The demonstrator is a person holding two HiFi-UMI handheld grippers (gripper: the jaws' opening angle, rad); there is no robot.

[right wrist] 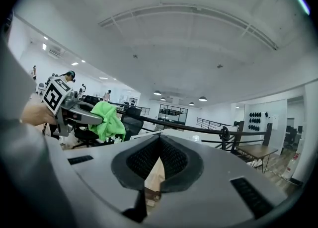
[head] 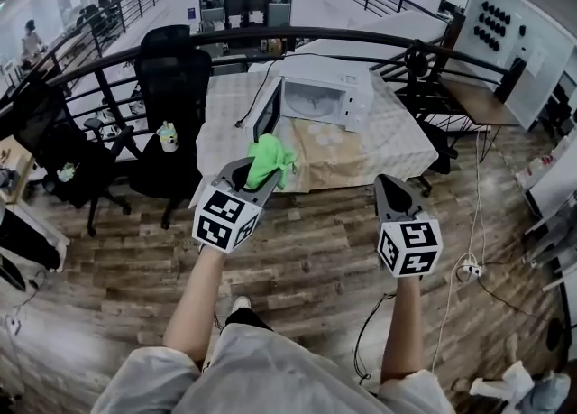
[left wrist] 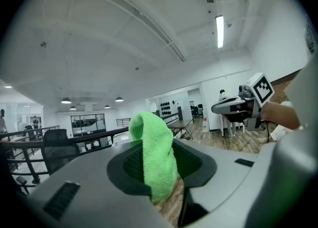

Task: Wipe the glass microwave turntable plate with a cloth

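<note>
My left gripper [head: 255, 170] is shut on a bright green cloth [head: 271, 160], which bunches up out of its jaws in front of the table's near edge. In the left gripper view the cloth [left wrist: 156, 158] stands pinched between the dark pads. My right gripper [head: 393, 190] hangs to the right, shut with nothing in it; its pads [right wrist: 171, 160] meet at the tips. A white microwave [head: 338, 87] stands on the table with its door [head: 265, 109] swung open to the left. I cannot make out the glass turntable plate in any view.
The table [head: 397, 137] has a pale cloth over it and stands against a black railing [head: 379, 38]. Black office chairs [head: 171, 78] are at its left. Cables and a power strip [head: 470, 270] lie on the wooden floor to the right.
</note>
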